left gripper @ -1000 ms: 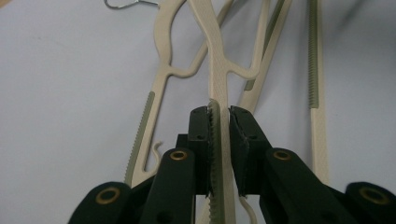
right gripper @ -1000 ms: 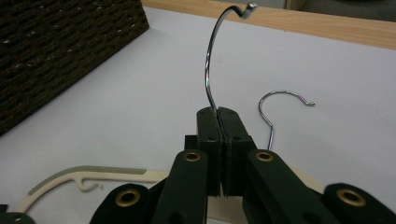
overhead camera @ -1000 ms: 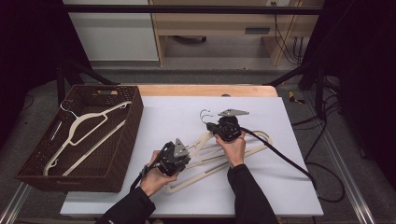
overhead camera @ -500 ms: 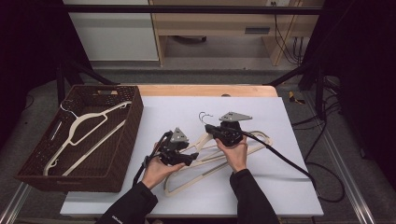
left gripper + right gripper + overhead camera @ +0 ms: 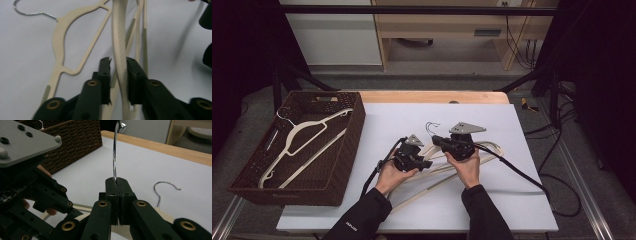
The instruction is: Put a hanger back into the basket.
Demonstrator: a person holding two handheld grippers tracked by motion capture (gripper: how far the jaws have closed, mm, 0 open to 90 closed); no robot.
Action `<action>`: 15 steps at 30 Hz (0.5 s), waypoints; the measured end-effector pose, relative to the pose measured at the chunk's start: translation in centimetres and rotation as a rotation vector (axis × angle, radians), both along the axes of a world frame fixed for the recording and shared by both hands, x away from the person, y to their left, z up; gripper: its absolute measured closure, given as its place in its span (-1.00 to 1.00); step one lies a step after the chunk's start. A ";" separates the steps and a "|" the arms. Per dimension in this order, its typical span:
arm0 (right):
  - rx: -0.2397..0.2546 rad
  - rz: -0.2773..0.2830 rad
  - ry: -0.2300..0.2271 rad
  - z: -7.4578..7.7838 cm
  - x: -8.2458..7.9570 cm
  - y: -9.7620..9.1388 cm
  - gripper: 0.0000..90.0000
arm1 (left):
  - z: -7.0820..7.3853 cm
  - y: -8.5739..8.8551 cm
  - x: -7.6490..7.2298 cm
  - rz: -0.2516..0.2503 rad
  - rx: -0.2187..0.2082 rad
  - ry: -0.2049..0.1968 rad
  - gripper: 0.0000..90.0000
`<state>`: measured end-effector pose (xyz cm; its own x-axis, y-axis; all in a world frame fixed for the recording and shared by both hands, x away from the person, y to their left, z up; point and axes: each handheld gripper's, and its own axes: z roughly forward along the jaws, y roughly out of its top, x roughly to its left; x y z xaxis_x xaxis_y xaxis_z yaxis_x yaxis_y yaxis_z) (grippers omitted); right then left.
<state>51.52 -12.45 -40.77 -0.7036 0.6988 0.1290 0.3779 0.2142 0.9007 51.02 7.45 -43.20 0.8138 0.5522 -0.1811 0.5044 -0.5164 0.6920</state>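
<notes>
Top beige plastic hanger with ribbed arms [image 5: 119, 50] now gripped at both ends, still over the pile mid-desk: right gripper [image 5: 117, 185] fingers pinched fully closed on its chrome wire hook [image 5: 114, 155], left gripper [image 5: 118, 65] fingers nearly closed around one arm, touching or almost. Versus a second ago, the left gripper has moved up from lower-left to just beside the right. A second beige hanger [image 5: 65, 42] stays flat on the white desk [image 5: 512, 130]. Likely next: lift into the brown wicker basket [image 5: 343, 150], which already holds one.
</notes>
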 end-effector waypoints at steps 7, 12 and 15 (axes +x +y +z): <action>0.012 0.014 -0.020 1.0 -1.1 -0.6 0.71 | 0.6 0.1 -1.0 -0.019 -0.046 -0.003 0.87; 0.013 0.019 -0.061 2.1 -2.5 -1.4 0.33 | 1.9 0.0 -2.6 -0.042 -0.072 -0.045 0.92; 0.036 0.033 -0.091 3.0 -3.9 -2.1 0.08 | 2.4 0.3 -3.4 -0.036 -0.070 -0.070 0.92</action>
